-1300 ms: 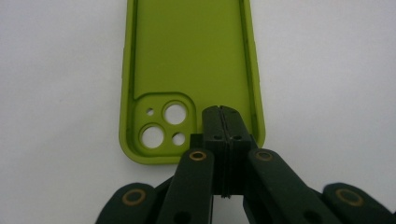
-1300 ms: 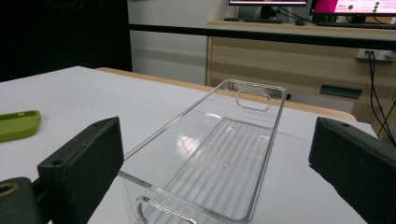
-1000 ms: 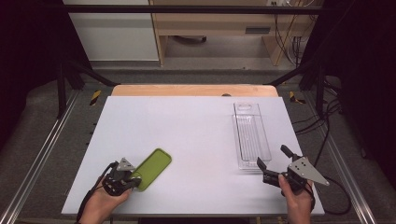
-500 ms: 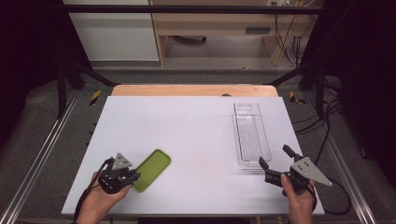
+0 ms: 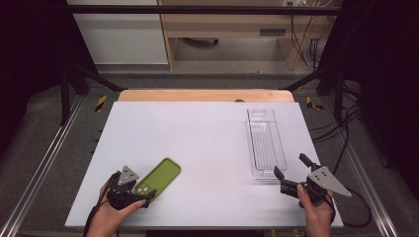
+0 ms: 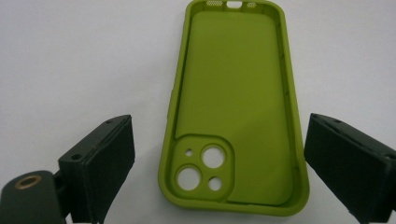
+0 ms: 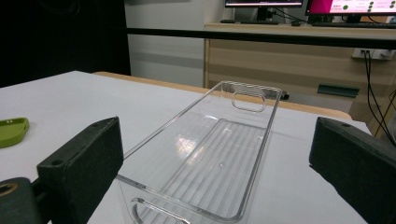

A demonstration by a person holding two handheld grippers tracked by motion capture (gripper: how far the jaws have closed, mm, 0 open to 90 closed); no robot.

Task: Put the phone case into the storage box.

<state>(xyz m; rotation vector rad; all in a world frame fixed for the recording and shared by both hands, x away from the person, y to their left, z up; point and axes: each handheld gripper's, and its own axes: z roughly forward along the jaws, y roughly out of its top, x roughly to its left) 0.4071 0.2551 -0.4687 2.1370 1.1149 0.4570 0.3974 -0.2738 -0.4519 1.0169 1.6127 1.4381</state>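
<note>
Matte green phone case, ribbed clear tray

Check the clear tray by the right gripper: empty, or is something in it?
Empty. The clear tray shows only its bare ribbed floor in the right gripper view. The green phone case lies apart on the table.

left gripper: showing black body, grey three-cornered plate, brass-ringed hole beside jaws | right gripper: wearing grey three-cornered plate with small dark holes, trailing black cable | jaws: carrying blocky matte-black pads | hands: going bare, sleeveless
</note>
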